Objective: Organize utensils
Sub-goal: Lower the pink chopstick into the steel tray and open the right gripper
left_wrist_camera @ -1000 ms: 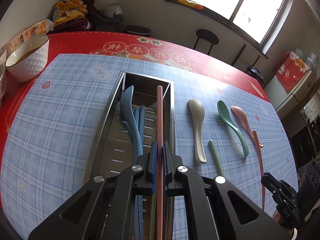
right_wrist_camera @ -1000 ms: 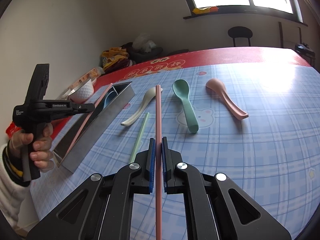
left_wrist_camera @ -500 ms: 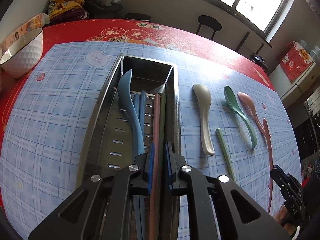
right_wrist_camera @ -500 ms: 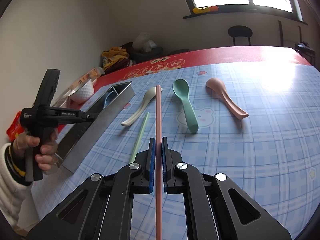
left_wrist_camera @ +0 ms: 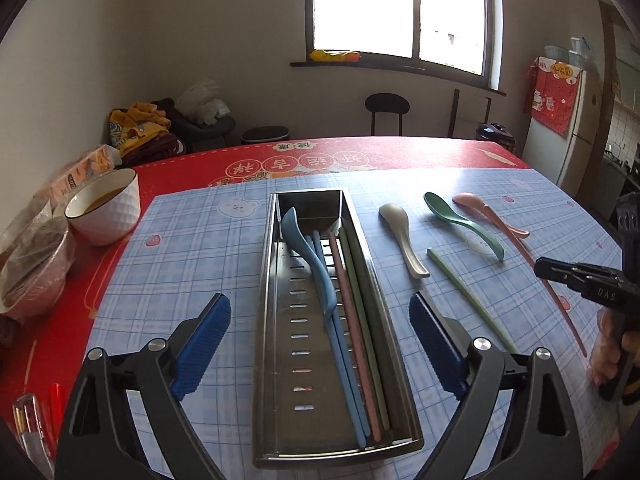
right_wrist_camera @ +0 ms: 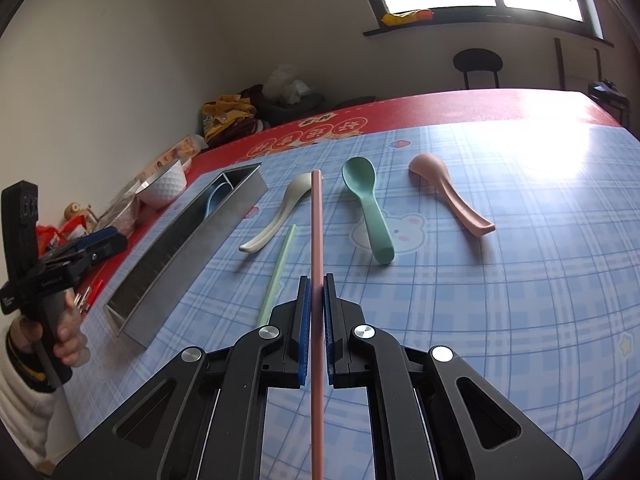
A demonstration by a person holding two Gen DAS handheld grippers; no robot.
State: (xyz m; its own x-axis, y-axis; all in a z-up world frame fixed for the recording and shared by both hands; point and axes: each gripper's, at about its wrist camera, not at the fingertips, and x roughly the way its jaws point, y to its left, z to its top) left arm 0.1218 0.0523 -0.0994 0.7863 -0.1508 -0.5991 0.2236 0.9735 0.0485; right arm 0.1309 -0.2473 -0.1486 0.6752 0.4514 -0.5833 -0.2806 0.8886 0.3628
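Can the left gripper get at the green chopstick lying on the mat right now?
Probably yes. The left gripper is open and empty over the tray, and the green chopstick lies bare just right of it, with nothing on top.

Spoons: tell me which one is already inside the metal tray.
The blue spoon. It lies in the metal tray beside the chopsticks; the beige spoon, green spoon and pink spoon lie on the mat, right of it.
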